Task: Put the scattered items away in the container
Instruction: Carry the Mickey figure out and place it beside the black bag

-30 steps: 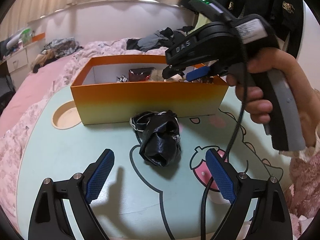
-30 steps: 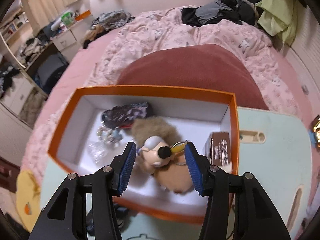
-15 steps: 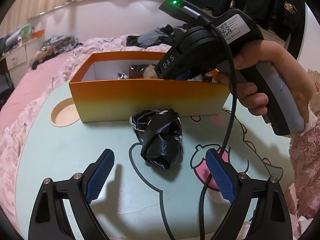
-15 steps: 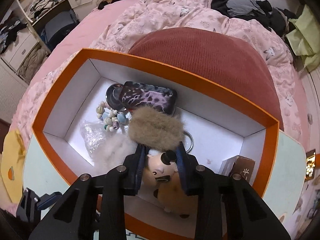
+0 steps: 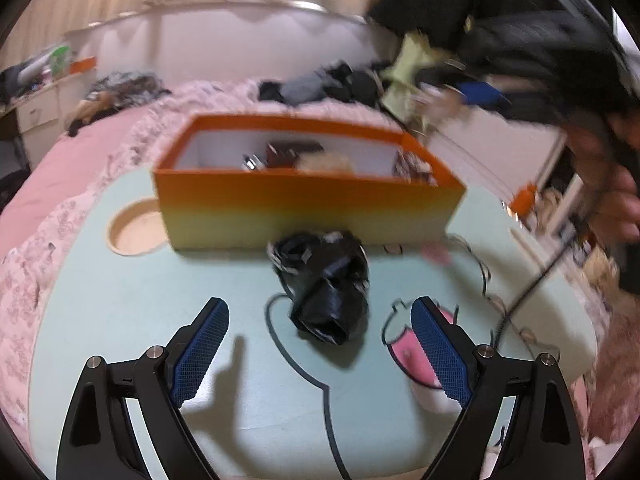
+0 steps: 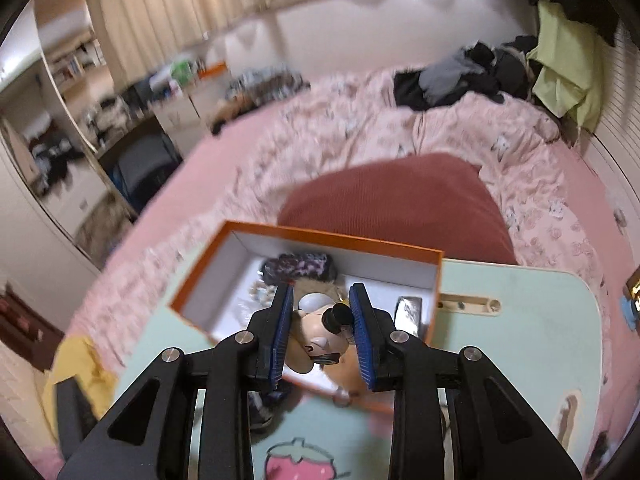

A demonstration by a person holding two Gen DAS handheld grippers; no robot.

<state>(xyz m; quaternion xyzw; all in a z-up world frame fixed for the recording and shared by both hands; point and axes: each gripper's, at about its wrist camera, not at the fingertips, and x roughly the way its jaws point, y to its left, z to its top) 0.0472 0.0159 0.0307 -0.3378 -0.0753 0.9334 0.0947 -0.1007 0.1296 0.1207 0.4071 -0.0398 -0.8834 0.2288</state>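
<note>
- Grip is seen in the right wrist view: the right gripper (image 6: 320,320) has its jaws drawn narrow on a small plush toy with a cream face and a round black nose (image 6: 316,332), its pads pressed to both sides of the head.
- The toy is held above the near edge of the orange-rimmed rectangular cardboard box with a white inside (image 6: 320,238); it may be being repositioned, though that is only a judgement.
- Inside the box, a purple leopard-print pouch (image 6: 300,266) lies at 12 o'clock of the toy and a small dark carton (image 6: 408,312) at 3 o'clock.
- The left gripper (image 5: 320,344) is kept with jaws wide and empty, low over the pale green counter printed with a strawberry cartoon (image 5: 120,312), apparently framed for a grasp.
- A crumpled black plastic bag bundled with a cord (image 5: 326,292) lies on the counter between the jaws at 12 o'clock, touching or just short of the box front; it is not yet tidied.
- No writing can be read; both views are blurred.
</note>
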